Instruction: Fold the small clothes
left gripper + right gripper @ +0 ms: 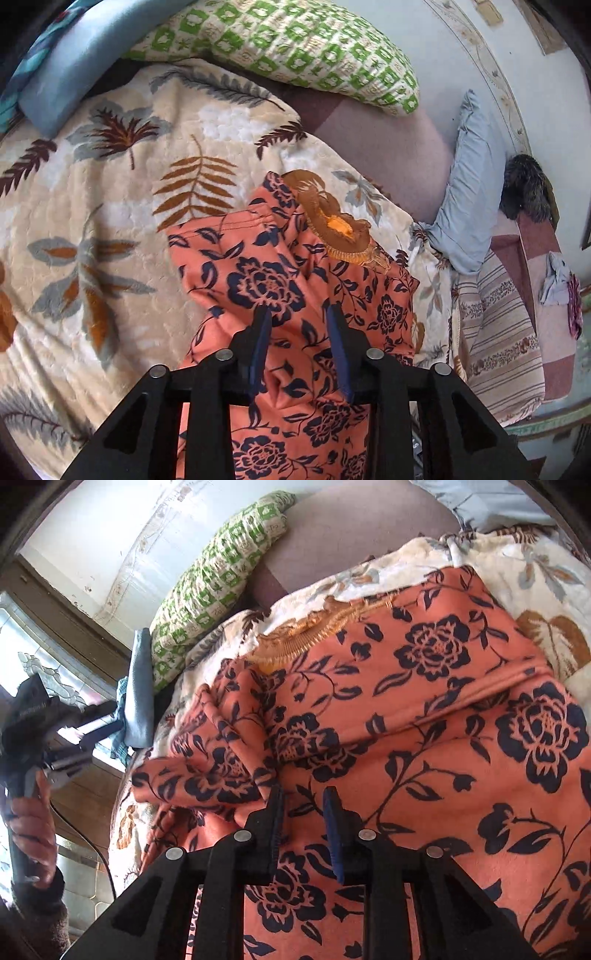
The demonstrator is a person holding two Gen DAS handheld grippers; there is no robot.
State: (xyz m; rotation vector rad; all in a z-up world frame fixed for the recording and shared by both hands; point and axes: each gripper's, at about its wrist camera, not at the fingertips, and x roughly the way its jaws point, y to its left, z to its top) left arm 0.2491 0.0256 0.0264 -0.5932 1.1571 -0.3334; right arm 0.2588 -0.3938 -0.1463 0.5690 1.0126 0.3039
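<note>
An orange garment with dark blue flowers (pixel 273 280) lies on a cream leaf-print blanket (pixel 92 221), with a brown knitted collar (pixel 332 221) at its far end. My left gripper (pixel 299 314) hovers just above its middle, fingers apart, holding nothing. In the right wrist view the garment (pixel 424 738) fills the frame, one sleeve bunched (pixel 207 771) at the left. My right gripper (pixel 301 797) is open, low over the cloth next to that bunched sleeve. The person's left hand with the other gripper (pixel 33 738) shows at the far left.
A green and white checked pillow (pixel 295 48) and a light blue pillow (pixel 469 184) lie at the far side near the wall. A folded blue cloth (pixel 74 66) sits at the back left. A striped blanket (pixel 498 325) hangs at the right edge.
</note>
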